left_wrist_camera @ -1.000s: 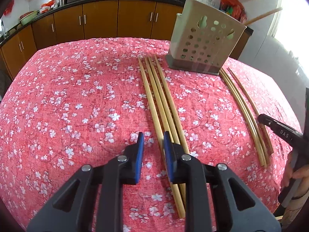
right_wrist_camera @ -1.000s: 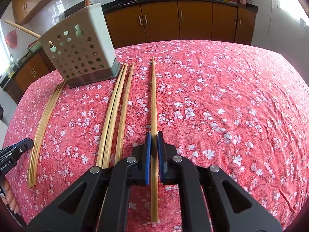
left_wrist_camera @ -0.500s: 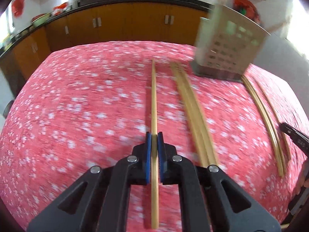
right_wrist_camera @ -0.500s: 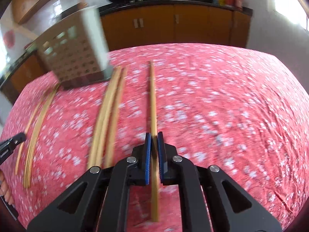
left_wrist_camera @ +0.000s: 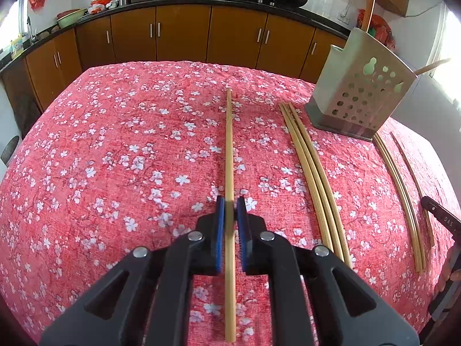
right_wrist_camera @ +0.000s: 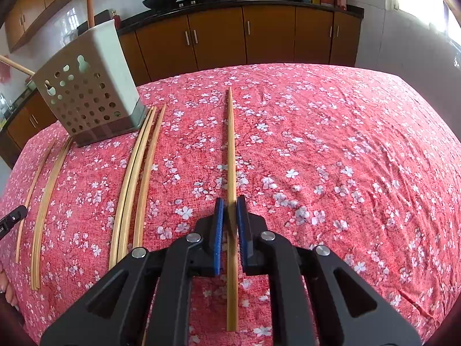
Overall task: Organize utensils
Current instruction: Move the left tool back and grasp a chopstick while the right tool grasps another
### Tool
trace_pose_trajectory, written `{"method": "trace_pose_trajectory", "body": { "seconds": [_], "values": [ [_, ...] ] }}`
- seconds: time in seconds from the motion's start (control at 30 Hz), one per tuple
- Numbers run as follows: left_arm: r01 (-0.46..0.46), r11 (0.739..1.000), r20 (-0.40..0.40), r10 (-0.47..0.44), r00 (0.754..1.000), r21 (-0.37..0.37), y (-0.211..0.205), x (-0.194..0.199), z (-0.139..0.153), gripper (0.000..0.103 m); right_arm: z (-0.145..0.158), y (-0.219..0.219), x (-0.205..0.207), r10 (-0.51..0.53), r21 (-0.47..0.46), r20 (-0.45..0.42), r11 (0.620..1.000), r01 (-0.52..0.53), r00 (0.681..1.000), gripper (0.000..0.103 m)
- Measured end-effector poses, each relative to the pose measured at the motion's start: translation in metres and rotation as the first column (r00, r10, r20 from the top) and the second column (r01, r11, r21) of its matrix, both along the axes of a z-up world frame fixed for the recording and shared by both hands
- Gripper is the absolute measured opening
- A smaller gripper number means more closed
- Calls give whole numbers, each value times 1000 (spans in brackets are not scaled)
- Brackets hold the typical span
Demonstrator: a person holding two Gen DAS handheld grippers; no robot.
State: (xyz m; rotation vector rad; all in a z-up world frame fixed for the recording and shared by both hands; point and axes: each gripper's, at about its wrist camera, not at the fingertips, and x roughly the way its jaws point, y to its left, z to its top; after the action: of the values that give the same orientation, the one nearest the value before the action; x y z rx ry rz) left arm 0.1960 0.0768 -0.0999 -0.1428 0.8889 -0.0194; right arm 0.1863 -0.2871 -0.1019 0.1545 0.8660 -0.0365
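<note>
My left gripper (left_wrist_camera: 229, 206) is shut on a bamboo chopstick (left_wrist_camera: 229, 150) that runs forward between its blue pads (left_wrist_camera: 220, 225). My right gripper (right_wrist_camera: 229, 206) is shut on another bamboo chopstick (right_wrist_camera: 231, 150) the same way. Both chopsticks are held just above the red floral tablecloth. The perforated grey utensil holder (left_wrist_camera: 361, 92) stands at the far right in the left wrist view and at the far left in the right wrist view (right_wrist_camera: 89, 92). It holds two sticks. Three loose chopsticks (left_wrist_camera: 314, 173) lie beside it, and they also show in the right wrist view (right_wrist_camera: 135, 178).
More chopsticks (left_wrist_camera: 400, 184) lie past the holder near the table's edge, also showing in the right wrist view (right_wrist_camera: 46, 196). The tablecloth (left_wrist_camera: 115, 158) covers a rounded table. Brown kitchen cabinets (left_wrist_camera: 184, 34) line the back wall. The other gripper's tip (left_wrist_camera: 440, 216) shows at the right.
My left gripper closed on a chopstick from the bundle and carried it away to the left. My right gripper kept its hold on its chopstick and lifted slightly.
</note>
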Motion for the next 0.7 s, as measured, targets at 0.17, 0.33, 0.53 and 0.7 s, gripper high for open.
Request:
{"method": "trace_pose_trajectory", "body": {
  "seconds": [0.17,0.33,0.53,0.7],
  "values": [
    [-1,1000,1,1,1000,-5,2,-1,0,11,-1,2,3,1,-8,-1,1000,-1,1000,11],
    [-1,1000,1,1,1000,-7,2,-1,0,11,-1,2,2,1,-9,-1,1000,-1,1000,12],
    [-3,1000,1,3,1000,-14,2,-2,0,11,-1,3,3,6,-14,-2,1000,-7,1000,14],
    [-3,1000,1,3,1000,-14,2,-2,0,11,0,8,4,27,-31,-4,999,-27,1000,22]
  ]
}}
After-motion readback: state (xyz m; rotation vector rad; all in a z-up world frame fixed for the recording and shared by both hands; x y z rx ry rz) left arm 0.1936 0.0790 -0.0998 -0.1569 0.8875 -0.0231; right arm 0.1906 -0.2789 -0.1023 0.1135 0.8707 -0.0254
